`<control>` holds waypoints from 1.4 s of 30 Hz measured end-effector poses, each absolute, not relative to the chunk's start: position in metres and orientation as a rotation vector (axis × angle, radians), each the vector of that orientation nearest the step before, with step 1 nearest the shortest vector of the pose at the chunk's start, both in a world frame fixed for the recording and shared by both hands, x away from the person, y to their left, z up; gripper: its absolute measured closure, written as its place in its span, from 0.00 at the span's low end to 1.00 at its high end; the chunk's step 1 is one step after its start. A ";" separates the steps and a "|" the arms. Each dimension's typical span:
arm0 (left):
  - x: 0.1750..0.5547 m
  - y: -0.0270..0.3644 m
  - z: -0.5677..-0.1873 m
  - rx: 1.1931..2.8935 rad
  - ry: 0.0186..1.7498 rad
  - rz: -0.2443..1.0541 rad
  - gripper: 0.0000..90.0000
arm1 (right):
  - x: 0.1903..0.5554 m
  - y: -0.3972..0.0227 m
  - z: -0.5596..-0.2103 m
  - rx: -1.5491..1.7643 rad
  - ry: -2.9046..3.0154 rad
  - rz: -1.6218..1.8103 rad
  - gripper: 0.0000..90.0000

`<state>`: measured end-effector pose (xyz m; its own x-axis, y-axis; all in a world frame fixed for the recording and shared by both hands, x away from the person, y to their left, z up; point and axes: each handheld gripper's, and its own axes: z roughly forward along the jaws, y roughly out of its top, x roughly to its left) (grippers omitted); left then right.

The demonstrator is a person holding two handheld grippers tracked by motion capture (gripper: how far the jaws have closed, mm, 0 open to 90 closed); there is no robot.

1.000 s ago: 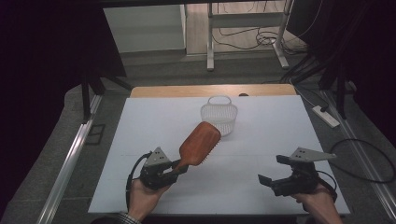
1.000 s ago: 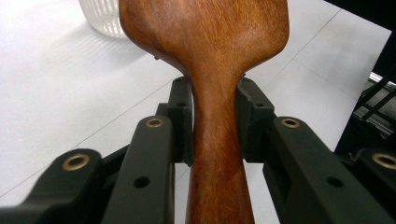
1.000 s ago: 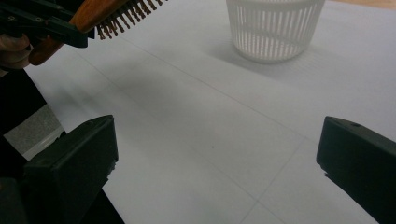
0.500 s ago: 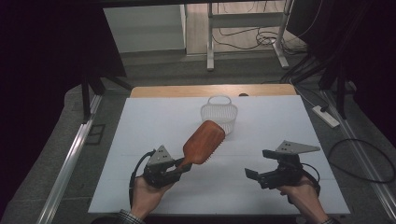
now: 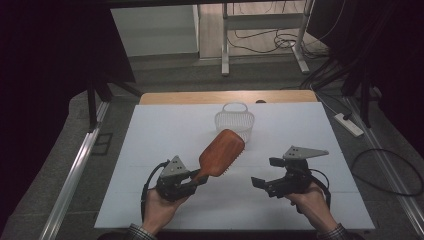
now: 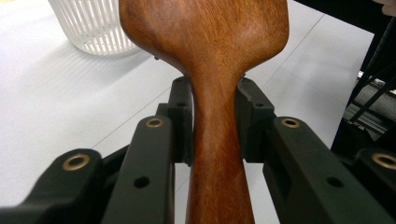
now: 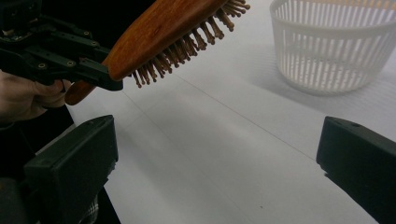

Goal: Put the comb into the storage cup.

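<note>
The left gripper point(image 5: 196, 178) clamps the wooden hairbrush point(image 5: 221, 153) by its handle (bristles down) — the right gripper point(image 5: 265, 175) stands wide, nothing between.

A wooden paddle hairbrush point(image 5: 221, 152) with a reddish-brown back, lifted clear of the white bench point(image 5: 165, 135). Its narrow handle is clamped in the left claw point(image 5: 192, 178). The broad head tilts upward toward a white slatted basket point(image 5: 235, 120), bristles facing down and to the right
</note>
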<state>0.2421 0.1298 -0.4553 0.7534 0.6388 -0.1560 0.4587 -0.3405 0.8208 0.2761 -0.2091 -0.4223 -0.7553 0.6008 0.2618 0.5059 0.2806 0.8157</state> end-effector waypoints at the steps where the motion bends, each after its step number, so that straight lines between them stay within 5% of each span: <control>1: 0.242 0.130 -0.455 1.997 0.826 0.238 0.79 | 0.277 -0.207 -0.423 1.058 2.441 1.497 0.00; 42: 0.236 0.128 -0.456 1.977 0.794 0.245 0.79 | 0.315 -0.142 -0.420 1.126 2.555 1.593 0.00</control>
<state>0.2361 0.1276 -0.4563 0.7681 0.6229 -0.1485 0.4308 -0.3310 0.8396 0.3155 -0.1419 -0.4196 -0.7522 0.5200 0.4047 0.5923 0.2646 0.7610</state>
